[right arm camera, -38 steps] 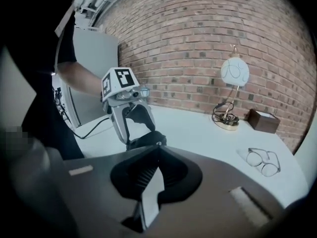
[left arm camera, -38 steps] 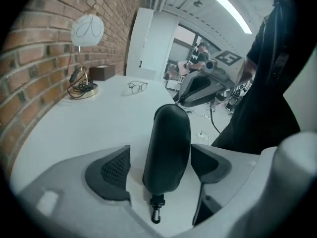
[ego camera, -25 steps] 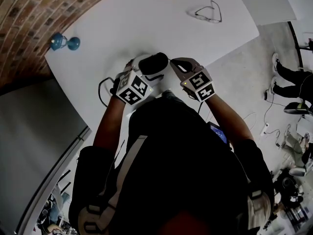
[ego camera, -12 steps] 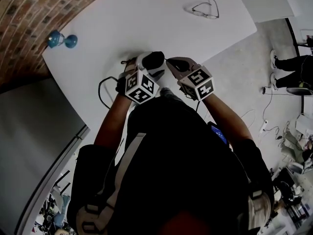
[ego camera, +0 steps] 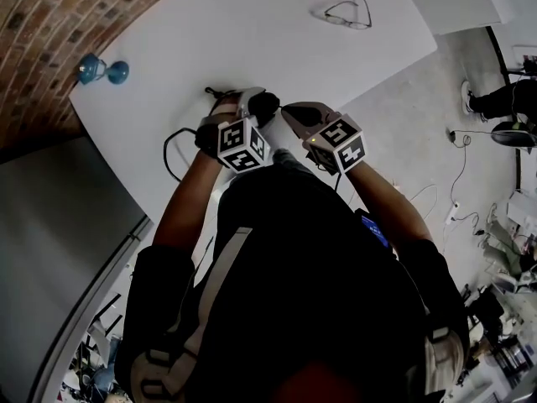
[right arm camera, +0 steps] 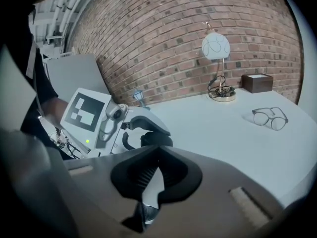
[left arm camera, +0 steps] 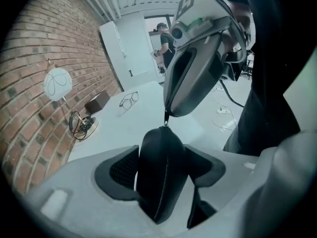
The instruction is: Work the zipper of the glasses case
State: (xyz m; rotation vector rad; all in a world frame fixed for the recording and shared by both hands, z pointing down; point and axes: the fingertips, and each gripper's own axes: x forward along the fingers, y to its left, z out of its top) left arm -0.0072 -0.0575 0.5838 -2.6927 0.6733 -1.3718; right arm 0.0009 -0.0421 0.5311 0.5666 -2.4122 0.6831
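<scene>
Black zipped glasses case (left arm camera: 161, 175) clamped in just-closing left tool (ego camera: 248, 106), zipper pull (left arm camera: 166, 119) pinched by shut right tool (right arm camera: 150, 182).

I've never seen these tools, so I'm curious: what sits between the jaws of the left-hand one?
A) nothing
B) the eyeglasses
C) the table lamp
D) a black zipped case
D: in the left gripper view the black glasses case stands between the jaws of the left gripper, which have just been closing onto its sides; the eyeglasses lie apart on the table.
</scene>
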